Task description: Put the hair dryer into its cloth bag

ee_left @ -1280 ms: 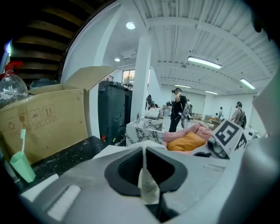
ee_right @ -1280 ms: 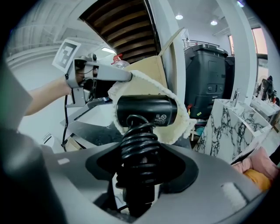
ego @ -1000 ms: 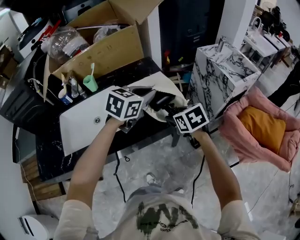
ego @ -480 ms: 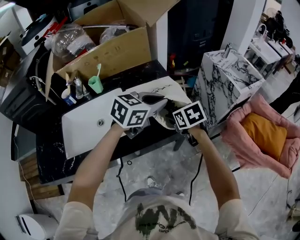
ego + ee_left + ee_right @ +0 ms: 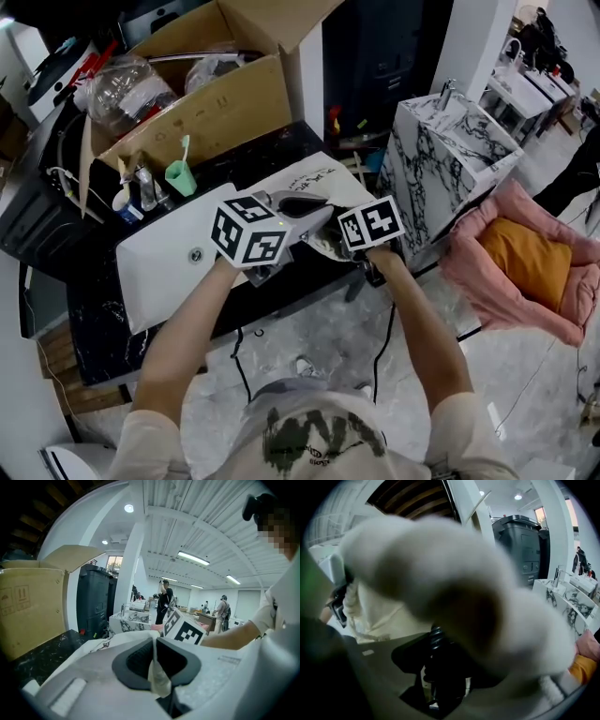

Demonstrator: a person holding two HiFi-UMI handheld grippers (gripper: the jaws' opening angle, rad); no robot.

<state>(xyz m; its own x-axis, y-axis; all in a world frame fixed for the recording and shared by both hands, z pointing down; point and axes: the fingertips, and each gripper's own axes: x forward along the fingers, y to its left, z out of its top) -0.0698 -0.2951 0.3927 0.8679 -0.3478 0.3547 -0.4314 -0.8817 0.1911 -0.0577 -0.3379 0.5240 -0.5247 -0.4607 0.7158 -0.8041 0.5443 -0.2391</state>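
Observation:
A cream cloth bag [image 5: 314,178] lies on the black counter [image 5: 103,309], and its edge [image 5: 158,679] is pinched in my left gripper [image 5: 156,667], which is shut on it. In the head view my left gripper [image 5: 292,212] holds the bag's mouth up. The black hair dryer [image 5: 302,202] shows only as a dark patch inside that mouth. My right gripper [image 5: 436,667] is shut on the dryer's black handle [image 5: 433,656] just below its ribbed cord collar. A blurred pale fold of the bag [image 5: 440,573] fills most of the right gripper view. The dryer's cord [image 5: 387,342] hangs toward the floor.
An open cardboard box [image 5: 211,94] stands behind the bag. A white basin [image 5: 164,262] and cups with toothbrushes [image 5: 178,171] sit to the left. A marbled block [image 5: 441,155] and a pink cushion [image 5: 525,253] are to the right.
My right gripper has moved left, closer to the left gripper, carrying the dryer deeper into the bag's mouth. Less of the black dryer shows now. The left gripper has tilted a little.

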